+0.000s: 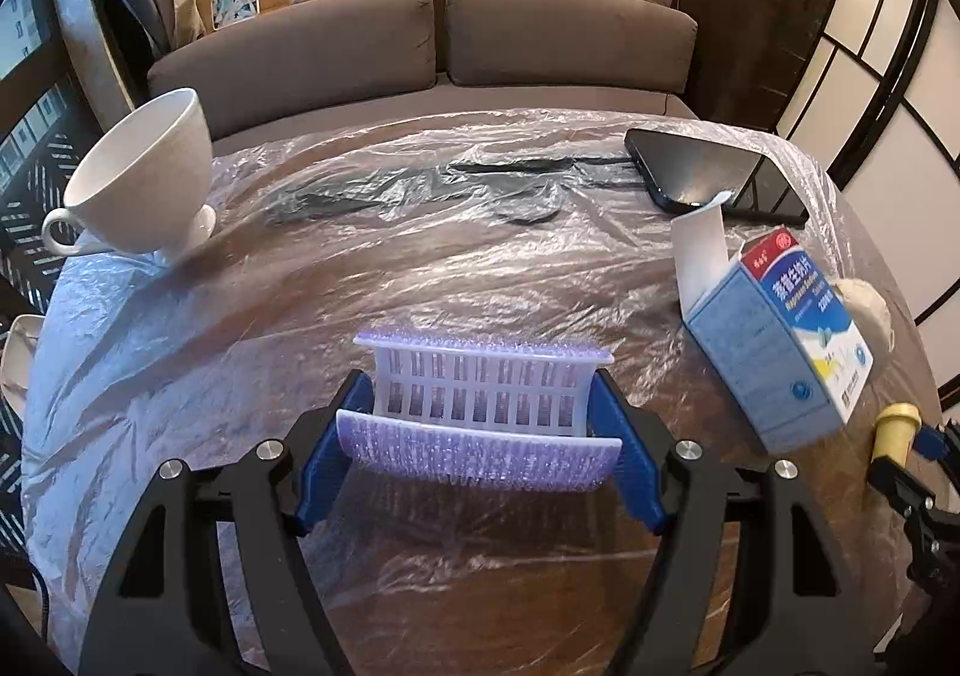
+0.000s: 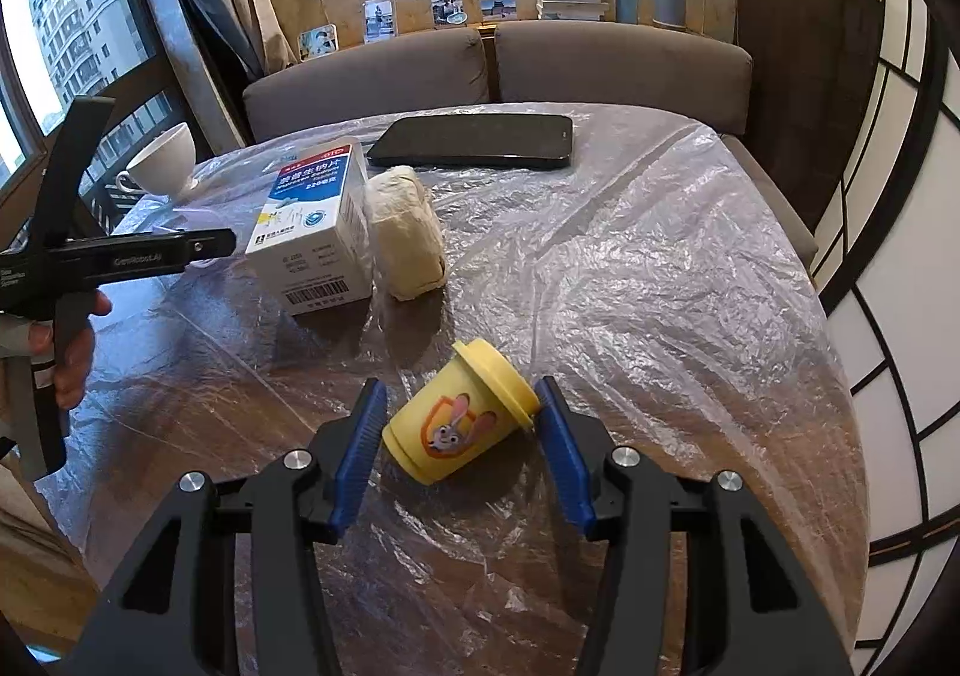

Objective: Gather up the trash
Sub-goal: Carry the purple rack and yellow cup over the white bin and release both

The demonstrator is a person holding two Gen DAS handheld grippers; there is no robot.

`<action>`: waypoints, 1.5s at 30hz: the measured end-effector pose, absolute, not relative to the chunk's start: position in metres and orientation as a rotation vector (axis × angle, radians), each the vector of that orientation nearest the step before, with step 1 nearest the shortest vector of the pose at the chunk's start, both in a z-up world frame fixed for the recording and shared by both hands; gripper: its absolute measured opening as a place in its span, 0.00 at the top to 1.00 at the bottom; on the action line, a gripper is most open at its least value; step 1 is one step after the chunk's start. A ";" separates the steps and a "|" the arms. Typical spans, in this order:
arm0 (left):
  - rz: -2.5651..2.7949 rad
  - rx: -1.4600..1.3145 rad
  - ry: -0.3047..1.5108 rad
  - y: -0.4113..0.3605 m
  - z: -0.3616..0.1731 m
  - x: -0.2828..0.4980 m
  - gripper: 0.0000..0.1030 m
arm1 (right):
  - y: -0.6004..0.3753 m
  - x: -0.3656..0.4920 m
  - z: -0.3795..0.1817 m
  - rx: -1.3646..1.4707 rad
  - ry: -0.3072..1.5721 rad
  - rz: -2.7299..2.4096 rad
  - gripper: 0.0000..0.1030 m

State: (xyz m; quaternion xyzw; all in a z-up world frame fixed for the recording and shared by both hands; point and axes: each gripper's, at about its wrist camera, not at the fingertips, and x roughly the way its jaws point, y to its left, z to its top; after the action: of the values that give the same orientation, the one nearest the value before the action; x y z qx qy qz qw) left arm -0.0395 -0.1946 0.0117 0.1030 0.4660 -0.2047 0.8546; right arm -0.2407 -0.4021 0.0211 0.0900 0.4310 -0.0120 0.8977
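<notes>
My left gripper (image 1: pixel 480 406) is shut on a small white slotted basket (image 1: pixel 480 394), held between its blue fingers just above the plastic-covered table (image 1: pixel 420 268). My right gripper (image 2: pixel 459 424) is open, its fingers either side of a small yellow tub (image 2: pixel 462 418) with a rabbit picture that lies on its side; the right finger touches the lid. The tub also shows in the left wrist view (image 1: pixel 894 430). An opened blue-and-white medicine box (image 1: pixel 774 340) (image 2: pixel 318 232) lies on the table, with a crumpled cream paper wad (image 2: pixel 405 232) beside it.
A white teacup (image 1: pixel 144 184) stands at the far left table edge. A black phone (image 2: pixel 474 141) lies at the far side. A brown sofa (image 1: pixel 420 46) sits behind the table. A white dish (image 1: pixel 18 358) shows at the left edge.
</notes>
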 end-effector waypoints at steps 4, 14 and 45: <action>-0.432 0.218 0.972 -0.190 0.014 -0.046 0.28 | -0.400 -0.238 0.019 0.187 0.889 -0.037 0.41; -0.435 0.208 0.974 -0.180 0.020 -0.065 0.28 | -0.405 -0.237 0.021 0.280 0.899 -0.052 0.52; -0.462 0.273 0.918 -0.124 0.049 -0.182 0.28 | -0.301 -0.305 0.071 0.178 0.910 0.112 0.52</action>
State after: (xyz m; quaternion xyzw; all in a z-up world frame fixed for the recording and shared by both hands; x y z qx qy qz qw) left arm -0.1816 -0.1241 0.0491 0.1302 0.4378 -0.2203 0.8619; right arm -0.3048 -0.3010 0.0710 0.0859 0.4388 0.0537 0.8928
